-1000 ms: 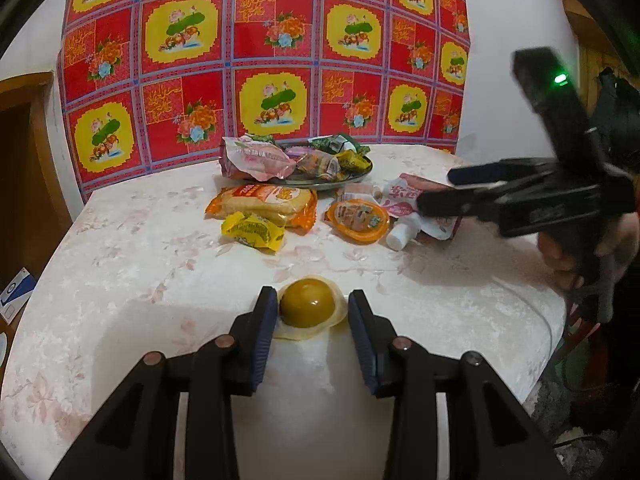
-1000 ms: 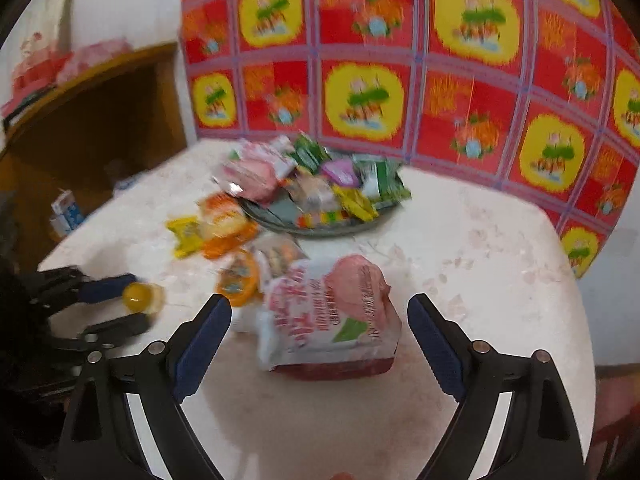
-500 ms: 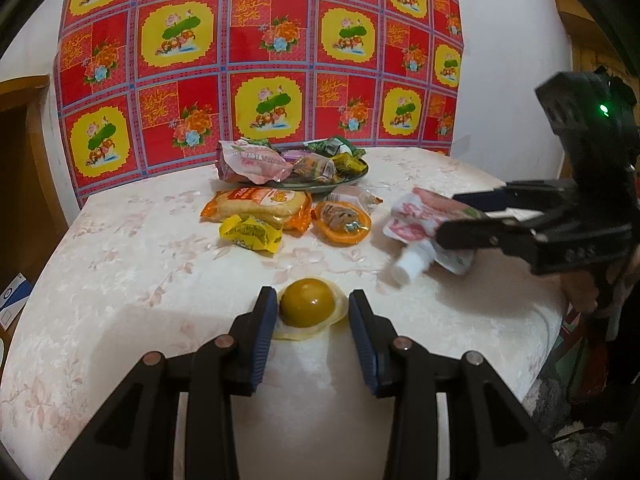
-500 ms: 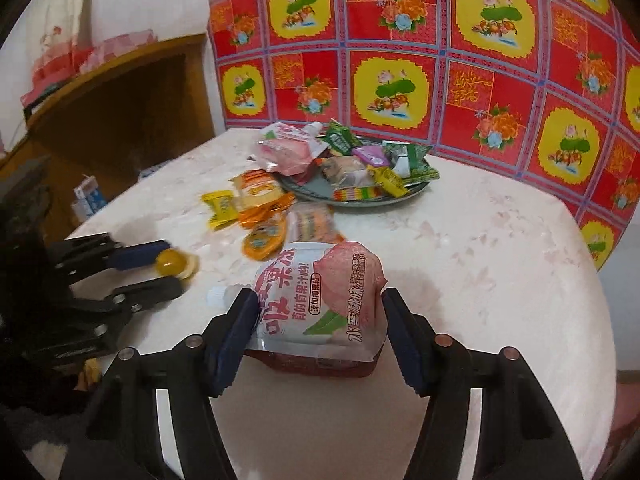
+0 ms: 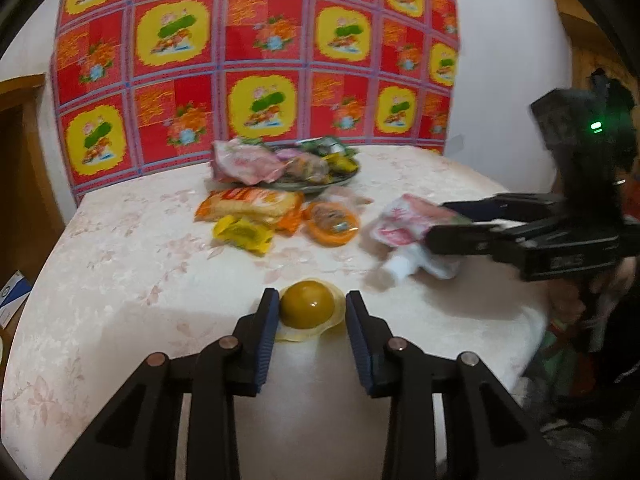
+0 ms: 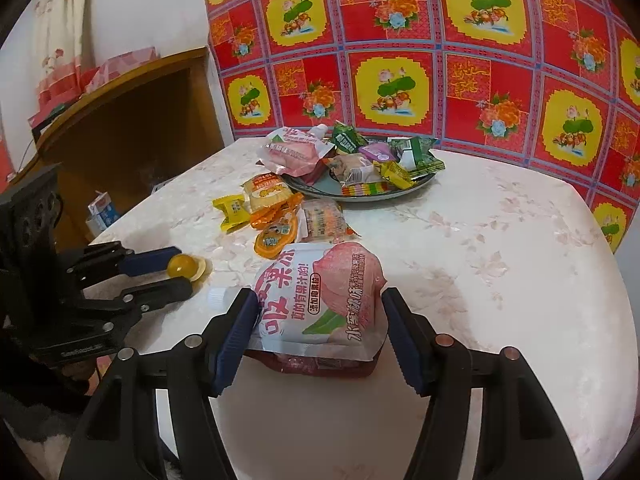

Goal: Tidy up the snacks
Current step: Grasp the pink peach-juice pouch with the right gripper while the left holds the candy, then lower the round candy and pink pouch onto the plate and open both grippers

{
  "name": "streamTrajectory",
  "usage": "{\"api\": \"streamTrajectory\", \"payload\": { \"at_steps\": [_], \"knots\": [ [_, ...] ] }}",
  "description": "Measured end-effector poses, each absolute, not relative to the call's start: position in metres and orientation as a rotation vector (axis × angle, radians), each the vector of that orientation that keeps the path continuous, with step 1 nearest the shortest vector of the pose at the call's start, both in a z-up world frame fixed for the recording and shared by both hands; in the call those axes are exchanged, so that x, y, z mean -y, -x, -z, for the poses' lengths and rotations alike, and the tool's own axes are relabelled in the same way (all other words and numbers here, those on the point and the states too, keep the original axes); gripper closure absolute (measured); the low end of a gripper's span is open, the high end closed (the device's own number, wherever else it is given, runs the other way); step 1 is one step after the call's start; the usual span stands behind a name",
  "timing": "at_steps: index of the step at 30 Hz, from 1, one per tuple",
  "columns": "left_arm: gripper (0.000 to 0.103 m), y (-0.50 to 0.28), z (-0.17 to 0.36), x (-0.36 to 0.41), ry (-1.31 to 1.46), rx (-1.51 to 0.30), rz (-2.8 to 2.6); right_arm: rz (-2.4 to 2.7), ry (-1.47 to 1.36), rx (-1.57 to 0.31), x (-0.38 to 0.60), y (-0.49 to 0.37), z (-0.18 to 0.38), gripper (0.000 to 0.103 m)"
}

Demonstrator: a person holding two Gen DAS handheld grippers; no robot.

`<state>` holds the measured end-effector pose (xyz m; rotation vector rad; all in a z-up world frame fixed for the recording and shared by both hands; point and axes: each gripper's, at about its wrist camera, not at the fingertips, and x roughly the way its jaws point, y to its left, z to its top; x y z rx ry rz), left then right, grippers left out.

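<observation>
A yellow jelly cup (image 5: 306,310) sits on the table near its front edge. My left gripper (image 5: 311,295) is closing on it, with both pads against its sides. The same cup (image 6: 185,267) shows between the left gripper (image 6: 182,268) fingers in the right wrist view. A pink and white peach drink pouch (image 6: 332,272) with a white cap lies flat in front of my right gripper (image 6: 317,298), whose pads press on its two sides. From the left wrist view, the right gripper (image 5: 438,222) holds that pouch (image 5: 400,220) low over the table.
A dark plate (image 6: 360,196) piled with wrapped snacks stands at the back of the table (image 6: 500,260). In front of it lie an orange pack (image 5: 252,206), a yellow candy (image 5: 242,234) and an orange round cup (image 5: 331,222). A wooden cabinet (image 6: 132,120) stands beyond the table's edge.
My right gripper's jaws came in from wide open and closed on the drink pouch. My left gripper's jaws narrowed slightly around the jelly cup and stayed in place.
</observation>
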<state>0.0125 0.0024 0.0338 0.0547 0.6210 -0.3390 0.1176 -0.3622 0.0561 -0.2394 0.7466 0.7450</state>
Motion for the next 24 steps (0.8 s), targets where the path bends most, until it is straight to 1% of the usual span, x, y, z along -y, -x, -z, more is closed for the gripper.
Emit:
{"api": "streamTrajectory", "payload": {
  "at_steps": [7,14,20,24],
  "knots": [
    [0.068,0.000,-0.061,0.007,-0.120,-0.526,0.339,-0.770,0.238,-0.716,0.360,-0.109,-0.067,0.039],
    [0.068,-0.011,-0.084,0.013,-0.175,-0.497,0.359,-0.743,0.245,-0.676,0.360,-0.113,-0.091,0.039],
    [0.068,-0.045,-0.116,0.009,-0.233,-0.451,0.348,-0.698,0.287,-0.598,0.353,-0.131,-0.122,0.039],
    [0.068,-0.090,-0.123,0.004,-0.241,-0.498,0.319,-0.639,0.367,-0.534,0.340,-0.153,-0.133,0.039]
  ]
}}
